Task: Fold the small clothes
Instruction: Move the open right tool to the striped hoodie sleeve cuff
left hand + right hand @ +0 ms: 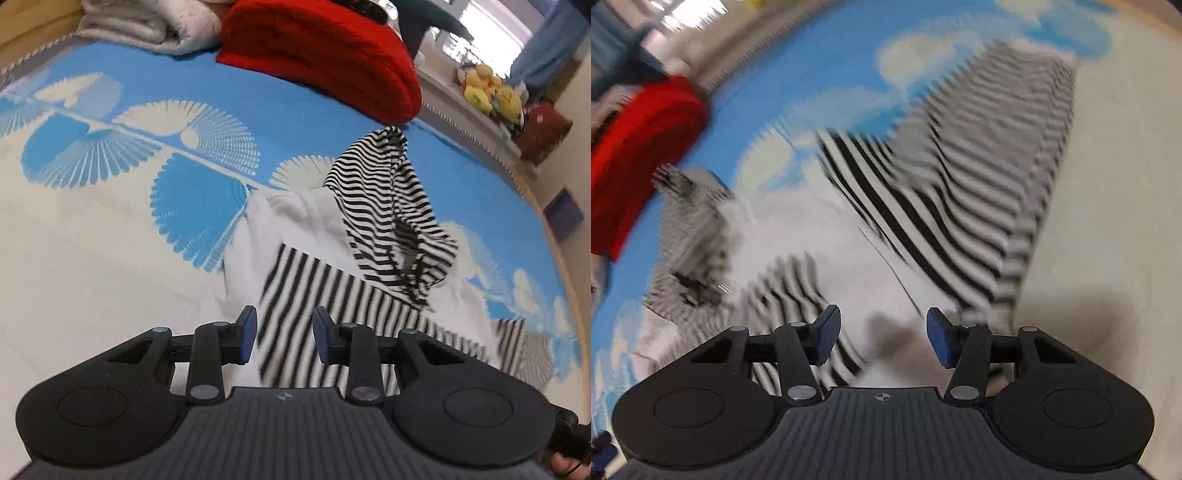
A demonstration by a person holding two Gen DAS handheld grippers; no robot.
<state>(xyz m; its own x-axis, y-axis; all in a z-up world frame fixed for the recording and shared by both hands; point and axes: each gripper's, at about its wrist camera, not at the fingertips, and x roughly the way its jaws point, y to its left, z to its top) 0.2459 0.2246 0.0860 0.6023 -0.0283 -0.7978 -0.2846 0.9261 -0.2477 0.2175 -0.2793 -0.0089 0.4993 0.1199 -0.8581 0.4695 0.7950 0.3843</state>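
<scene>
The striped garment point(388, 229) (black-and-white bands over a white inner side) lies crumpled on the blue-and-white bedspread point(110, 229), just ahead of and below both tools. The left gripper point(283, 334) hangs above its near striped edge, jaws parted, nothing between them. The right gripper point(882, 338) is spread wider over the white part, also empty. A red cushion point(321, 55) sits well beyond the garment.
</scene>
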